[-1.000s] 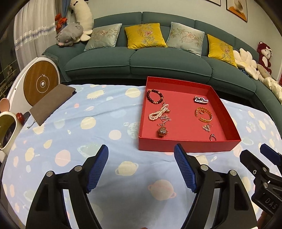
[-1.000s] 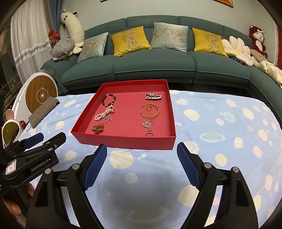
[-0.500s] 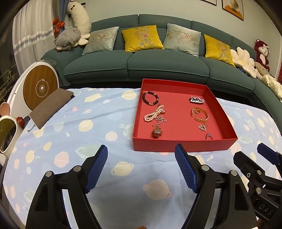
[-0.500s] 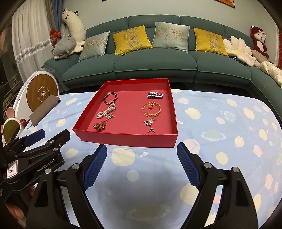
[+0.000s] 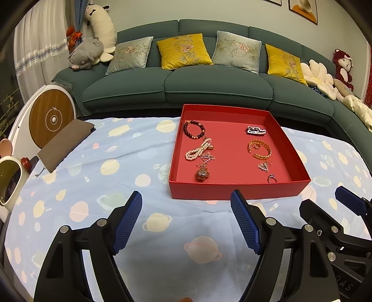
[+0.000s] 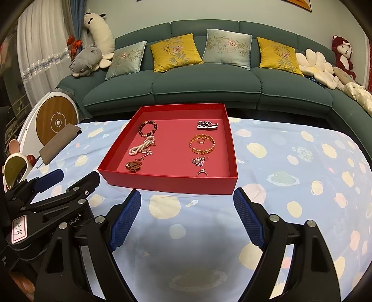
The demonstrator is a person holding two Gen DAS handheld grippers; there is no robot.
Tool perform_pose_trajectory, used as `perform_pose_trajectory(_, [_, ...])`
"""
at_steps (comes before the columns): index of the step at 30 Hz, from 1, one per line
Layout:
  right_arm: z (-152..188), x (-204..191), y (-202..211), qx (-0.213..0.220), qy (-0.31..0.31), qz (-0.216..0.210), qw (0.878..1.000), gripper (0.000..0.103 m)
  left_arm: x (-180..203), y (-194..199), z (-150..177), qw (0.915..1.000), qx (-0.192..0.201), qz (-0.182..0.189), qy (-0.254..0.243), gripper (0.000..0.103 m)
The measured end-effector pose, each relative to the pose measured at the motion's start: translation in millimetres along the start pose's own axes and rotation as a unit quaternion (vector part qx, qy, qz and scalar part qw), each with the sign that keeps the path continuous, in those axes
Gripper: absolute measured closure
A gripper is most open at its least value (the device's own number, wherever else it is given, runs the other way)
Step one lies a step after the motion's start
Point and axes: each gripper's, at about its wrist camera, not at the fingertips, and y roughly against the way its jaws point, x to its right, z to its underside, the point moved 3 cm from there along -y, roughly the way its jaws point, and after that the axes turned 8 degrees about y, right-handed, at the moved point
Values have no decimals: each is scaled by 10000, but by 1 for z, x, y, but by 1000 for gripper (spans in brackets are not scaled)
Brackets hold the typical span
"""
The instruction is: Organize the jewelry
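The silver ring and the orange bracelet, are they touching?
Apart. The right wrist view shows red tray floor and a silver pendant between the silver ring and the orange bracelet.

Big curved teal sofa [image 5: 209,86] along the pale wall, with yellow and grey-blue cushions [image 5: 183,51] lined up on it. Plush toys piled at both ends, a grey pig [image 5: 86,54] on the left arm. White curtain [image 5: 37,53] at far left, framed pictures [image 5: 303,9] up top.
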Motion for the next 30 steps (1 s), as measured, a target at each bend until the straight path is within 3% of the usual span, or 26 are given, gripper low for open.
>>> perform_pose_trajectory(30, [0, -1, 0, 3, -16, -9, 10000, 24, -1, 2, 1, 10000, 44, -57, 10, 27])
